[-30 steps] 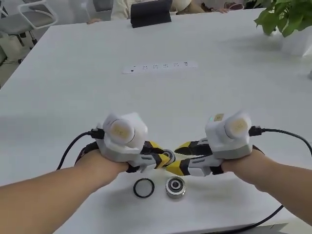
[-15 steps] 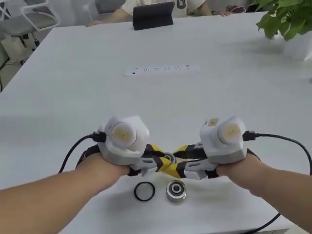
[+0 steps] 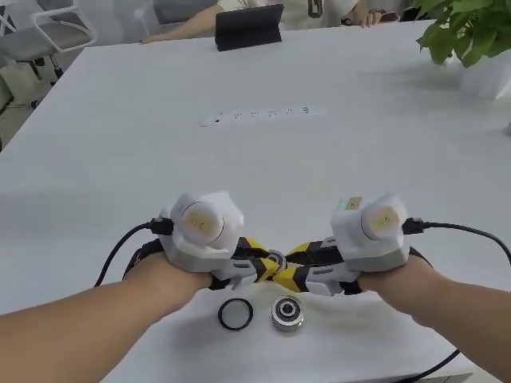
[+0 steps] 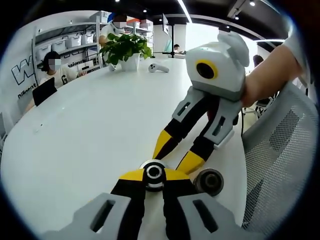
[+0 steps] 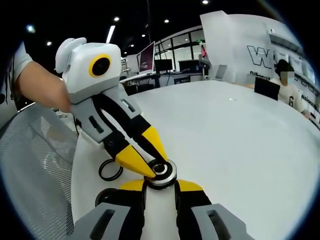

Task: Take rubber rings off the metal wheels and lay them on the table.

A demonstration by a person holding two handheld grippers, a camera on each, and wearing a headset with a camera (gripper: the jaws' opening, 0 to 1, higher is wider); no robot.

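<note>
A small metal wheel (image 3: 276,260) with a dark rubber rim is held just above the white table (image 3: 335,159), between both grippers. My left gripper (image 3: 267,266) comes in from the left and is shut on it, the wheel (image 4: 153,173) sitting between its yellow tips. My right gripper (image 3: 287,270) meets it from the right and also grips the wheel (image 5: 163,171). In front of them a loose black rubber ring (image 3: 235,314) lies flat on the table. A bare metal wheel (image 3: 287,312) stands beside it on the right.
The table's near edge runs just below the ring and bare wheel. A white power strip (image 3: 263,115) lies mid-table, a dark tablet (image 3: 248,26) at the far edge and a potted plant (image 3: 467,32) at the far right. Black cables (image 3: 463,230) trail from both grippers.
The grippers stay joined on the wheel, and the right one has shifted slightly. The loose ring and bare wheel have not moved.
</note>
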